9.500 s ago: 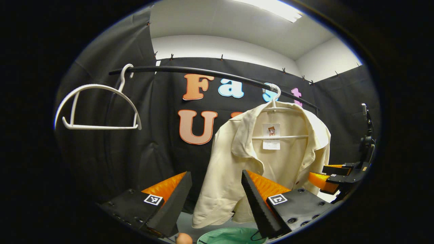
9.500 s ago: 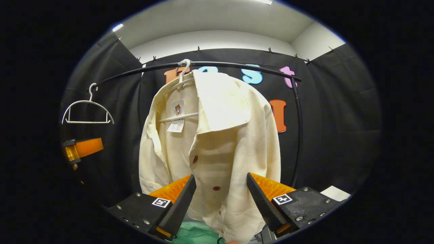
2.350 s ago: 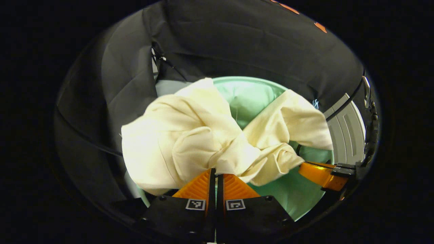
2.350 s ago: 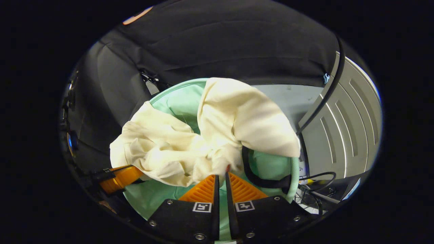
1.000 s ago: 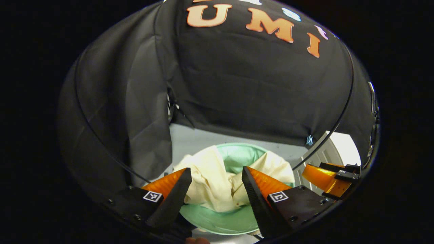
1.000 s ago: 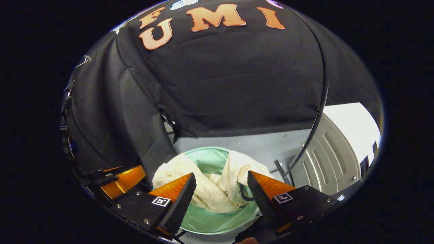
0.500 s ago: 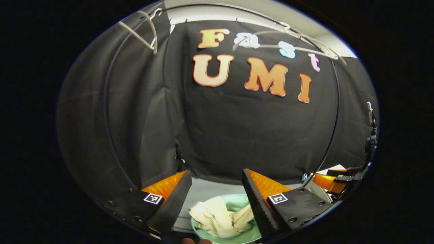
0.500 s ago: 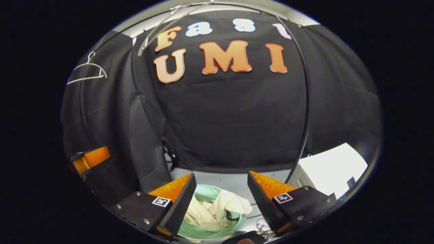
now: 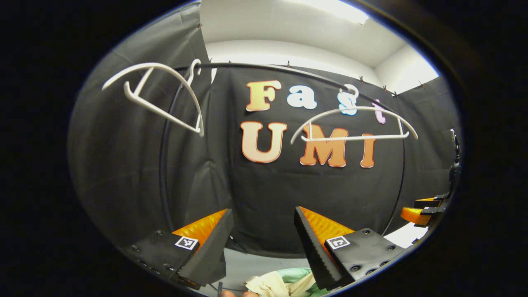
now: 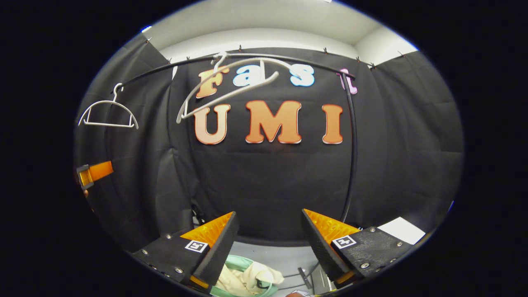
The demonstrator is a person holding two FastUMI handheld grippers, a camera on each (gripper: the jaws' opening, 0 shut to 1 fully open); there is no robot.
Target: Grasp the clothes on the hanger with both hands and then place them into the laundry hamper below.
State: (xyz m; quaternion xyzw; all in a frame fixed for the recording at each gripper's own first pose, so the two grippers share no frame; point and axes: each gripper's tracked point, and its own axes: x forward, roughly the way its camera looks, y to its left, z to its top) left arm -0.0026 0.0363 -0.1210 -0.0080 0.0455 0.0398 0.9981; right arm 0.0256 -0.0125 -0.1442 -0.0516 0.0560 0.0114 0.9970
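Bright overhead light, fisheye-warped edges.

A cream-coloured garment (image 10: 243, 280) is seen crumpled in a mint-green laundry hamper (image 10: 237, 260), plain and without pattern. Two white hangers (image 9: 159, 93) (image 9: 354, 128) are hung on a black rail (image 9: 264, 68). The booth's wall (image 9: 268, 194) is covered in black cloth. The floor (image 10: 276, 255) is shown in pale grey. Small black-and-white square markers (image 9: 185, 242) are carried on the black body of the left gripper (image 9: 260, 239), and likewise on the right gripper (image 10: 268, 243).
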